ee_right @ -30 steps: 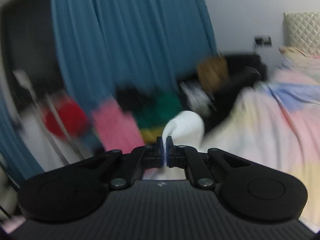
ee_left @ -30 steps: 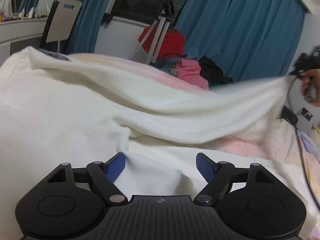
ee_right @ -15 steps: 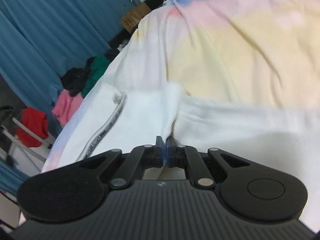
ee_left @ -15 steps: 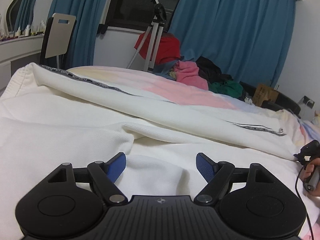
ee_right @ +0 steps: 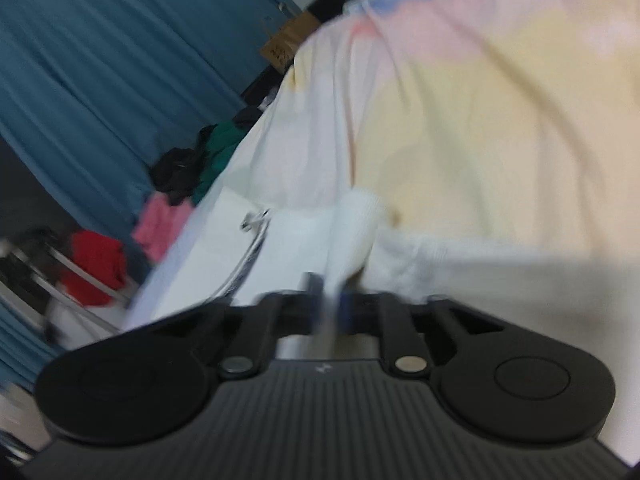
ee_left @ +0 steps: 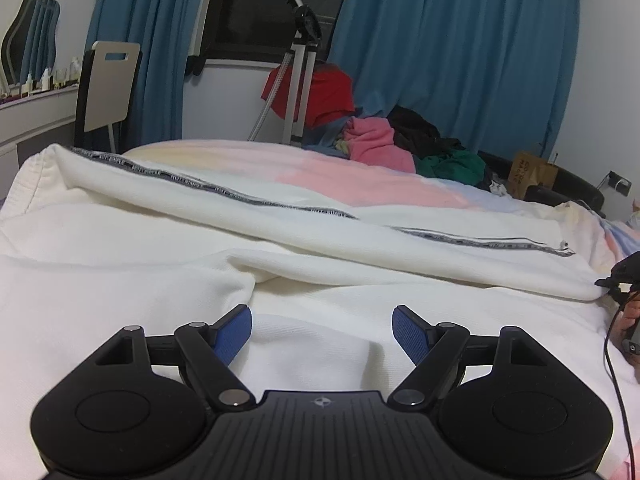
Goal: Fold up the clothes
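A white garment with a dark printed trim strip lies spread across the pastel bedsheet, one long fold running left to right. My left gripper hovers low over its near part, open, with nothing between the blue pads. At the far right edge a hand holds my right gripper at the fold's end. In the blurred right wrist view, my right gripper pinches a raised ridge of the white garment low over the bedsheet.
Beyond the bed's far edge lies a pile of clothes, pink, black, green and red, by a tripod stand. A chair stands at the left, a cardboard box at the right. A black cable trails from the hand.
The right gripper swung the garment's edge from mid-air down onto the bed, so the fold now lies flat. It has since drawn back slightly. The left gripper stayed open in place.
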A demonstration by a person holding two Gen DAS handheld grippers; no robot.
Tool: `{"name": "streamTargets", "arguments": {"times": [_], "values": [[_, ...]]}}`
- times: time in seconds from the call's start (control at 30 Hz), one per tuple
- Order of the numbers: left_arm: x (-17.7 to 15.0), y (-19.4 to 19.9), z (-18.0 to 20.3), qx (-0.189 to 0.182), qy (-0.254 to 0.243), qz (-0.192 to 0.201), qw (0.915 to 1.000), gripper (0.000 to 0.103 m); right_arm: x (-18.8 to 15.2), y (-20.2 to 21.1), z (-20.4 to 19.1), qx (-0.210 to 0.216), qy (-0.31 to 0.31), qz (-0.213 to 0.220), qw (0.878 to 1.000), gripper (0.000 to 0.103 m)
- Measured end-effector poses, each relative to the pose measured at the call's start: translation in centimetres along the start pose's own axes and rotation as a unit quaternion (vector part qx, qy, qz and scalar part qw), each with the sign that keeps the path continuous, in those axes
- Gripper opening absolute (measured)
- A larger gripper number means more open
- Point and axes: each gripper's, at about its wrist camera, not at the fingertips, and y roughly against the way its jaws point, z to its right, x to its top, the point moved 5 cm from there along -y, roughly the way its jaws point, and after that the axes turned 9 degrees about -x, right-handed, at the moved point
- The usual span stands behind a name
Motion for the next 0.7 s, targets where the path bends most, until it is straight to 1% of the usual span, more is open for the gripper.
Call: {"name": "streamTargets", "arguments": {"times": [0.1,0.2,0.33,0.43,0.53,0.63,0.7], "values": [[0.6,0.8,0.3,0.002,-0.009,0.007,0.9999,0.079,1.0,0.5,0.5,-0.009,-0.001,0.008,1.000,0.006],[1.3,1.8,0.3,-0.001,-0.009,0.018,0.9998,0.080,0.8,0.3,1.1,-0.026,0.024,0.022,0.999,0.006],[2.1,2.9,0.1,0.000,-0.003,0.025,0.9997,0.080,0.0,2.5,0.1,-0.032,0.064,0.023,0.997,0.009],[2.8,3.6,0.4,0.005,-0.008,0.032,0.9994,0.080,-0.6,4.3,-0.7,-0.036,0.094,0.024,0.995,0.010],[3.1,4.4,0.7,0.003,-0.017,0.037,0.9992,0.080,-1.5,8.4,-2.3,-0.018,0.144,0.028,0.989,0.009],[3.0,5.5,1.2,0.001,-0.025,0.040,0.9989,0.080,-2.4,12.7,-4.0,0.002,0.196,0.032,0.980,0.009],[3.0,6.6,1.6,-0.001,-0.035,0.043,0.9985,0.080,-3.1,16.1,-4.9,0.025,0.210,0.027,0.977,0.010]]}}
